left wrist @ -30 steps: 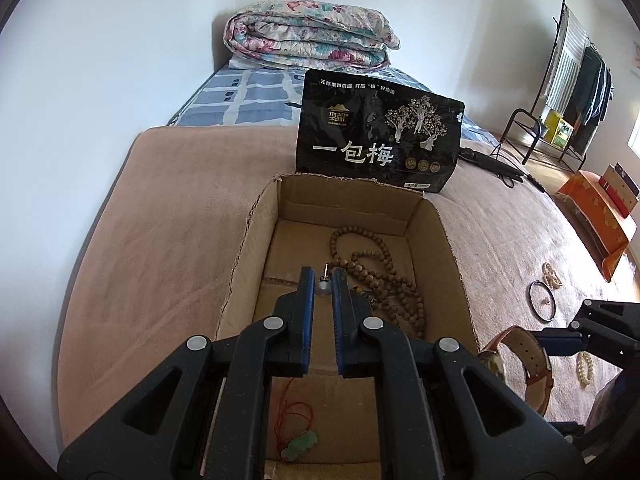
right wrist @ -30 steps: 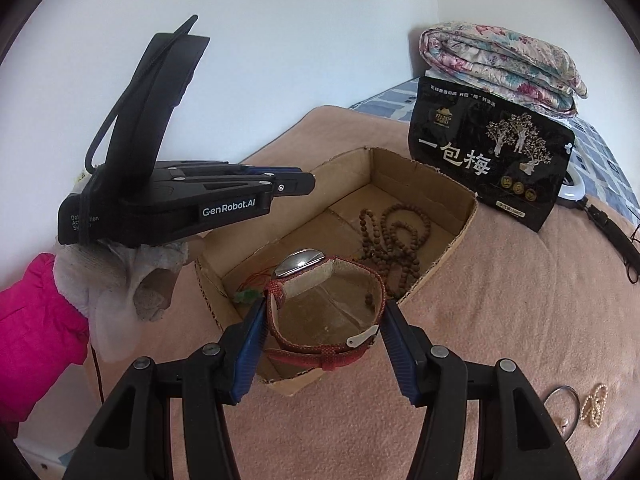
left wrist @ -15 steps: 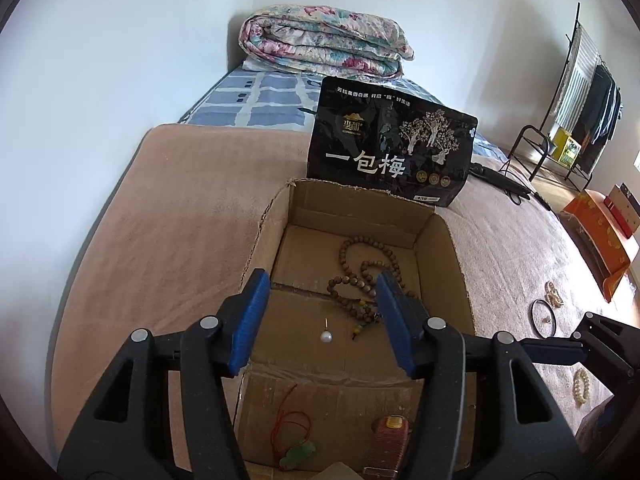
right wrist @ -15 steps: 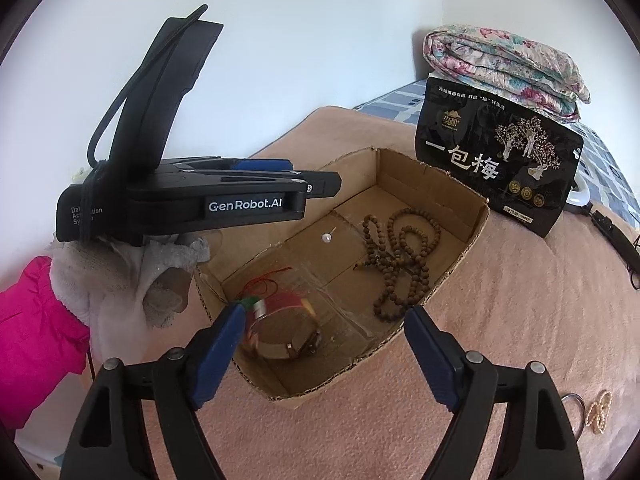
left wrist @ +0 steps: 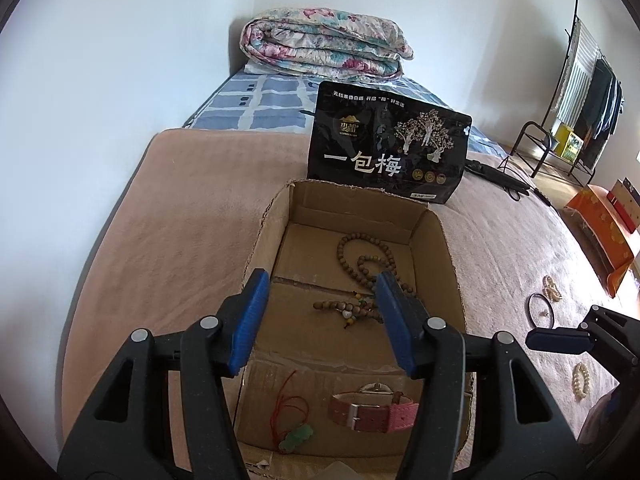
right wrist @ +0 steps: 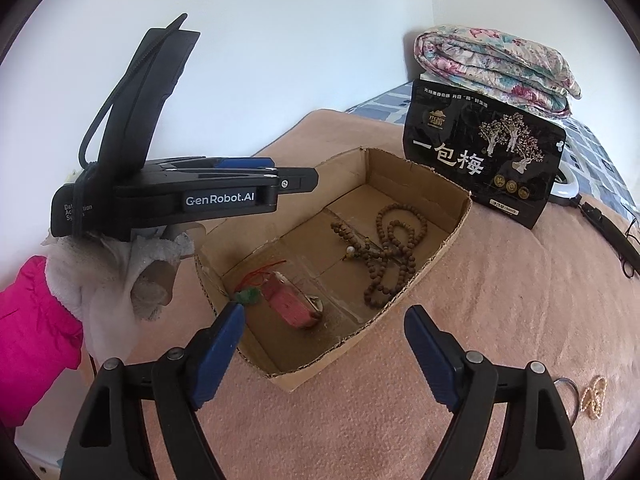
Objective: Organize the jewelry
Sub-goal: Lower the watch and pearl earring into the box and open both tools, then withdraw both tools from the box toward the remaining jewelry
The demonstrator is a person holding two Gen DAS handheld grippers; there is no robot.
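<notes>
Four pieces lie in my cardboard box (right wrist: 448, 240): beads (right wrist: 390, 250), watch (right wrist: 294, 308), pendant (right wrist: 248, 295), pearl (left wrist: 346, 314). Both jaws gape wide, empty. Bangle (left wrist: 540, 310) and pearl strands (left wrist: 580, 376) wait on the bed.

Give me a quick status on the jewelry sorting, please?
Both tongs, left and right, open and empty. Watch, wooden beads, jade pendant in box. Bangle, pearl pieces on the blanket, nothing blocking.

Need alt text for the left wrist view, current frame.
The open left gripper hovers empty over a cardboard box on a pink-blanketed bed; inside lie a wooden bead necklace, a pink-strapped watch and a red-corded green pendant. A black snack bag stands behind the box, and a dark bangle and pearl pieces lie to its right.
</notes>
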